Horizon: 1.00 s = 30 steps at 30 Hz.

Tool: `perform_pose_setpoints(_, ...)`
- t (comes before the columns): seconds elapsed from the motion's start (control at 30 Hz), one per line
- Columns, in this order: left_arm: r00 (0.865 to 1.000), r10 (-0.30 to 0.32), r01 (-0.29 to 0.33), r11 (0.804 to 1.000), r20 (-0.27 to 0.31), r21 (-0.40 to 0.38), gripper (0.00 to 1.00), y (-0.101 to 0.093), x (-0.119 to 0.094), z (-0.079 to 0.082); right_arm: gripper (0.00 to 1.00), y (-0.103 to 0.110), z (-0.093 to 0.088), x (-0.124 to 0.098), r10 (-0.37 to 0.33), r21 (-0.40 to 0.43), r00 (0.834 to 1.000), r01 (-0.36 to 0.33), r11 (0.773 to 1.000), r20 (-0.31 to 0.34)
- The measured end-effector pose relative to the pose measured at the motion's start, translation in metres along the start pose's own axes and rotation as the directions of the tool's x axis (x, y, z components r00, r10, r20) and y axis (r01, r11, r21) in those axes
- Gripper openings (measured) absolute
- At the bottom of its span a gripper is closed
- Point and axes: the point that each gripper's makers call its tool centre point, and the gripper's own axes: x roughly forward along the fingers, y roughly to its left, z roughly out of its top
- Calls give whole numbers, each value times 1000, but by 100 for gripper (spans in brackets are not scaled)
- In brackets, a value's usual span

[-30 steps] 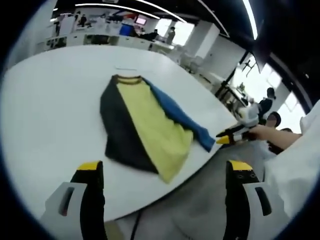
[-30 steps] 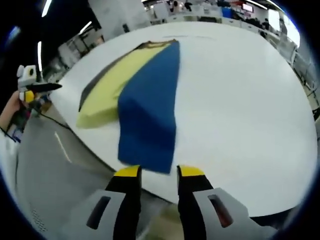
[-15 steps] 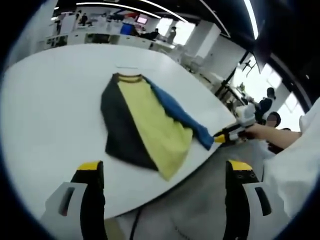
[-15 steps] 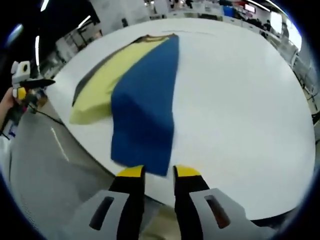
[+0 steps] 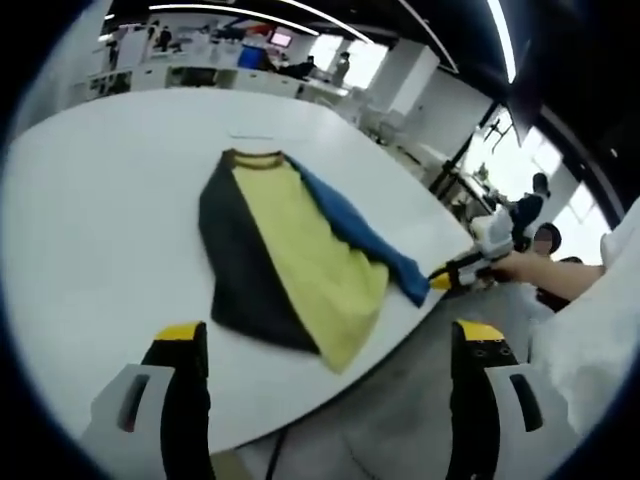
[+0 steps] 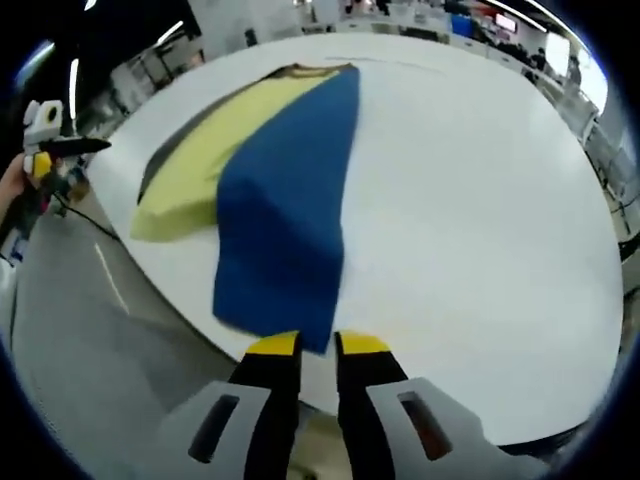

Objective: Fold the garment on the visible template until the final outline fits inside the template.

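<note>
White round table (image 5: pixel 90 200) in an open office, with garment (image 5: pixel 285 255) near its edge: collar toward far side, hem toward edge, long axis along that line. Folding judged barely begun; no template outline made out. Right gripper (image 6: pixel 318 348) nearly closed at blue hem, grip uncertain. Left gripper (image 5: pixel 325 335) wide open, empty, well apart.
</note>
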Motion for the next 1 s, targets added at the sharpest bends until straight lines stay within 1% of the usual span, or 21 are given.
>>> perform_pose_setpoints(0.1, 1000, 11, -11, 1000, 7, -20, 98, -2, 1, 0, 12, 2, -1, 1, 6, -38, 1000, -7, 999, -19)
perform_pose_setpoints(0.17, 1000, 9, -9, 1000, 5, -21, 98, -4, 2, 0, 10, 1, 0, 1, 6, -47, 1000, -7, 999, -24)
perform_pose_setpoints(0.2, 1000, 10, -10, 1000, -7, -15, 98, -6, 3, -2, 9, 0, 0, 1, 5, -47, 1000, -6, 999, -26)
perform_pose_setpoints(0.3, 1000, 12, -12, 1000, -7, -15, 98, -6, 3, -2, 8, -1, 0, 1, 8, -35, 1000, -9, 999, -27)
perform_pose_setpoints(0.43, 1000, 9, -9, 1000, -7, -4, 98, -11, 4, 2, 8, -2, 0, 1, 3, -32, 1000, -4, 999, -21)
perform_pose_setpoints(0.5, 1000, 8, -8, 1000, -9, 3, 98, -12, 4, 4, 6, -1, 0, 2, -2, -46, 1000, 2, 999, -16)
perform_pose_setpoints(0.53, 1000, 8, -8, 1000, -8, 4, 98, -12, 4, 5, 4, 3, 0, 2, 14, -62, 1000, -15, 998, -12)
perform_pose_setpoints(0.63, 1000, 6, -6, 1000, -7, 12, 98, -12, 4, 8, 3, 3, 0, 2, 7, -69, 1000, -7, 998, -2)
perform_pose_setpoints(0.77, 1000, 5, -5, 1000, -13, 18, 98, -11, 5, 8, 3, 2, 0, 1, 2, -53, 1000, -2, 999, 7)
perform_pose_setpoints(1.0, 1000, -2, 3, 1000, -16, 16, 98, -12, 8, 10, 2, -2, 4, -5, -1, -51, 1000, 2, 999, 25)
